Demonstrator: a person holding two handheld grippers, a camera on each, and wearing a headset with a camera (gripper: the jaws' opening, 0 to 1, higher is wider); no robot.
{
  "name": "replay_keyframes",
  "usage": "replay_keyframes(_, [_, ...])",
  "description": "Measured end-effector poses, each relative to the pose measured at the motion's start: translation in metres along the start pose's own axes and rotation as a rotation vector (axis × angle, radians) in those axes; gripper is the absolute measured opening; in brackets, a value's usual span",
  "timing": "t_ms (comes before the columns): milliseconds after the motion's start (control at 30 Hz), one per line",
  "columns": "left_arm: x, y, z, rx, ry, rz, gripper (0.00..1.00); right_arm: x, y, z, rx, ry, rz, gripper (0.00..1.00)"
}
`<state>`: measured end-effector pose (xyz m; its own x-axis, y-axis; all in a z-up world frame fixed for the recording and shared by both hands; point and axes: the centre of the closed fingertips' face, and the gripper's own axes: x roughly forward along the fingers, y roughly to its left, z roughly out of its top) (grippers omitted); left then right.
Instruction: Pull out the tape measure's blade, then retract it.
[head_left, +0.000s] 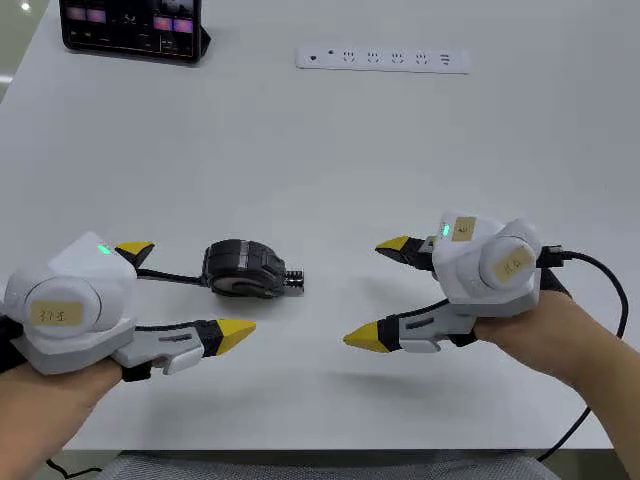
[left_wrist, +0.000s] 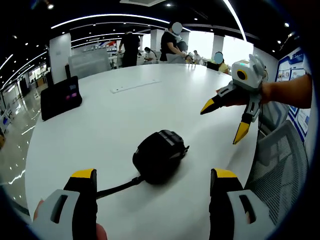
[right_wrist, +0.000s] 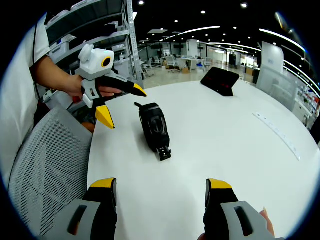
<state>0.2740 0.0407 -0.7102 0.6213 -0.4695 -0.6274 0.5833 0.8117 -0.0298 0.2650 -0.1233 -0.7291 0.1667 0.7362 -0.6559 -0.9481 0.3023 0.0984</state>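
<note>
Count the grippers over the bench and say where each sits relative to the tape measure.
2. The left gripper is to the left of the tape measure, jaws open toward it, not touching. The right gripper is to its right, jaws open, well apart.

Your tape (head_left: 243, 268) is a black, rounded case with its blade fully in. It rests just ahead of the left gripper (head_left: 188, 288)'s jaws, touching neither. Its hook end faces the right gripper (head_left: 375, 292)'s jaws, well apart, and its black cord (head_left: 170, 277) trails back toward the left jaws.
</note>
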Motion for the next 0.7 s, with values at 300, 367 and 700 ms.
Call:
replay_keyframes(300, [-0.005,0.0,-0.004,0.023,0.005,-0.013,0.95,-0.01,0.001,-0.004,0.007,-0.018,-0.017,0.74])
replay_keyframes(367, [-0.007,0.001,-0.004,0.025,0.002,-0.016,0.96,-0.012,0.002,-0.006,0.011,-0.02,-0.017,0.76])
replay_keyframes(700, [-0.014,0.002,0.0,0.03,-0.022,-0.039,0.99,-0.021,0.007,-0.014,0.025,-0.026,-0.027,0.82])
